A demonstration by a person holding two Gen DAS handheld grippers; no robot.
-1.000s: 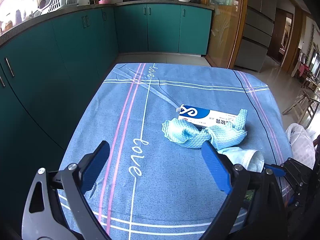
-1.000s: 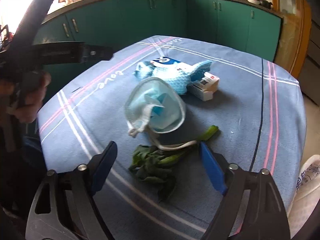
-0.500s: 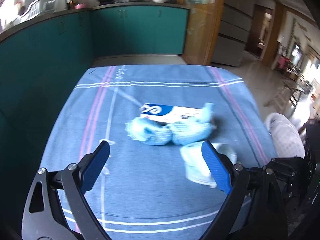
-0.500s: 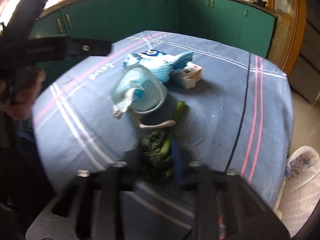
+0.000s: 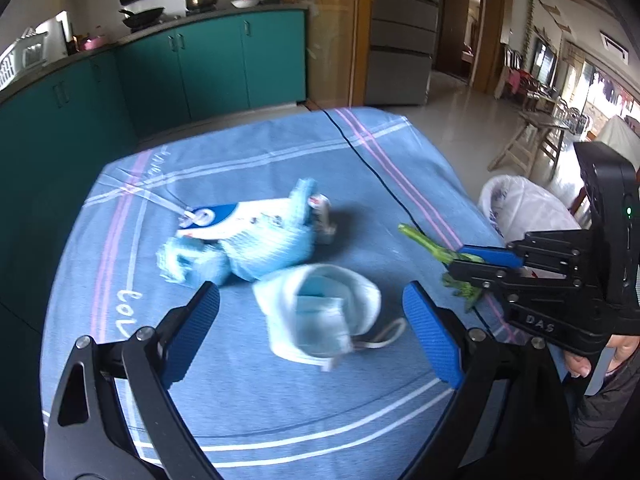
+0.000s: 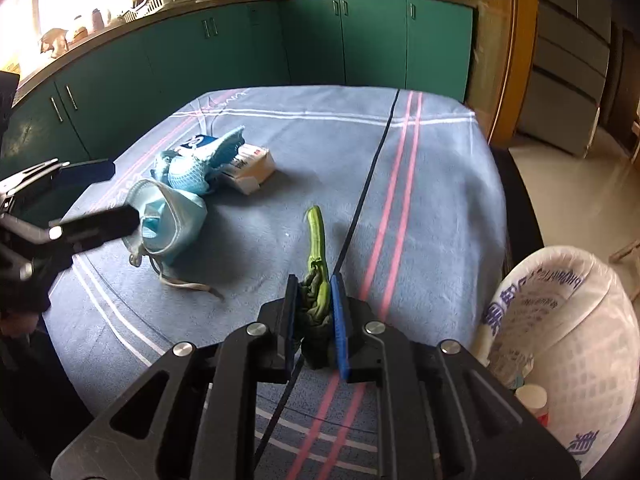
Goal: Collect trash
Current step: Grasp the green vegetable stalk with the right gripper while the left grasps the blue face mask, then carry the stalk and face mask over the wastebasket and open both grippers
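Observation:
My right gripper point(image 6: 314, 308) is shut on a wilted green vegetable stalk point(image 6: 316, 240) and holds it above the blue tablecloth point(image 6: 420, 200); it also shows in the left wrist view point(image 5: 432, 246). My left gripper point(image 5: 312, 336) is open, its jaws on either side of a crumpled blue face mask point(image 5: 320, 312), which also shows in the right wrist view point(image 6: 168, 216). Beyond it lie a light blue cloth point(image 5: 260, 244) and a white and blue box point(image 5: 216, 220).
A white plastic trash bag point(image 6: 560, 320) stands open beside the table's right edge; it shows in the left wrist view too point(image 5: 524, 208). Green cabinets point(image 6: 240, 44) run along the far wall. A small carton point(image 6: 252, 168) lies by the cloth.
My right gripper has closed on the vegetable and lifted it rightward toward the bag. My left gripper has swung right and now frames the face mask.

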